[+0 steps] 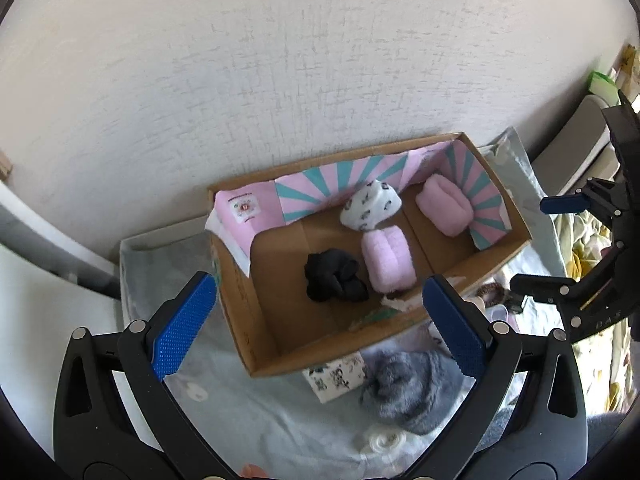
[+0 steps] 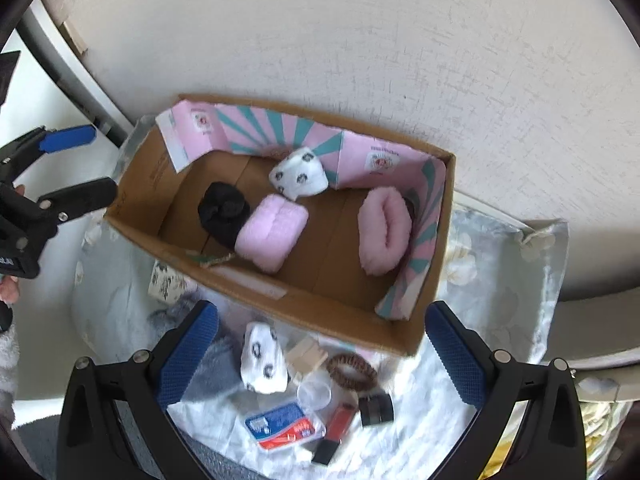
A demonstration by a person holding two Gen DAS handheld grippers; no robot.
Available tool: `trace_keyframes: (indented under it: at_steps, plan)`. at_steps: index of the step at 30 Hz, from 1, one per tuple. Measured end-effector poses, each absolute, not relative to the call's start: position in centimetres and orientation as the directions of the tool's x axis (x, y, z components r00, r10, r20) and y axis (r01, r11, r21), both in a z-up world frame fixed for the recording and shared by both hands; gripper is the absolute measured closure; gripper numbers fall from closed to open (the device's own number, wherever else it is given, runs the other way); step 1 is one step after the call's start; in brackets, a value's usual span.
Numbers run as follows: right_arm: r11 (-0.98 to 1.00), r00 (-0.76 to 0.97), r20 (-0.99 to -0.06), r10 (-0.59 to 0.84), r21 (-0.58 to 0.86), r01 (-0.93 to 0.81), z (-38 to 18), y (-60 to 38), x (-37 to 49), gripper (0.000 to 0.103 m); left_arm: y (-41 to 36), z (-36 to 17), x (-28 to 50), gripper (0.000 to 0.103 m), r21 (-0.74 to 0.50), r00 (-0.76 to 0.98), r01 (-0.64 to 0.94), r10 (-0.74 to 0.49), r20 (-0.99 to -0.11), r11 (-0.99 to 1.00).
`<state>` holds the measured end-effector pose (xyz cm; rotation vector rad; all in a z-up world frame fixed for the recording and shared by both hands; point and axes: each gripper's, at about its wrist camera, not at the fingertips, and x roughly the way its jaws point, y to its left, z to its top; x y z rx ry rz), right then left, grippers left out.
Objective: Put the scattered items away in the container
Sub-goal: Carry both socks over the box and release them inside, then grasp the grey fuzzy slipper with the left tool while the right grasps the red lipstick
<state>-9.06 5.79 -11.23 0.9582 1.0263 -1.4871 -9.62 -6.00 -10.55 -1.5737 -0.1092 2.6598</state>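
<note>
The box [image 2: 256, 280] holds four rolled socks: two pink [image 2: 272, 232], one black [image 2: 222, 210], one white with spots [image 2: 298, 174]. Just outside it lie one more spotted sock [image 2: 262, 360], one grey [image 1: 404, 388], one hair tie [image 2: 352, 372]. Left gripper [image 1: 316, 320] and right gripper [image 2: 322, 352] have jaws wide apart, holding nothing.

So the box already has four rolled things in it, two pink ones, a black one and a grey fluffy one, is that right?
Not quite. The fourth item in the cardboard box is white with dark prints, not grey. The grey fluffy one lies outside the box on the cloth, as the left wrist view shows. The two pink rolls and the black one are inside.
</note>
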Motion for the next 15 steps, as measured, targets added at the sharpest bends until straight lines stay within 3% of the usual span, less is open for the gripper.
trace_keyframes:
  at_steps: [3,7,15]
  plan:
    - [-0.128,-0.237,-0.941,-0.242,-0.211,0.969,-11.2,6.8,-8.6,0.000,-5.9,-9.8,-8.0,0.000,-0.100,-0.505,-0.023,0.098,-0.857,-0.995]
    - [-0.134,-0.210,-0.937,-0.278,-0.179,0.975,-10.6,8.3,-8.1,0.000,-5.6,-9.1,-6.3,0.000,-0.072,-0.519,-0.032,0.078,-0.851,-0.997]
    - [-0.168,-0.196,-0.927,-0.321,-0.148,0.975,-10.4,10.5,-7.8,0.000,-5.3,-8.7,-3.8,0.000,-0.140,-0.526,-0.062,0.152,-0.837,-0.988]
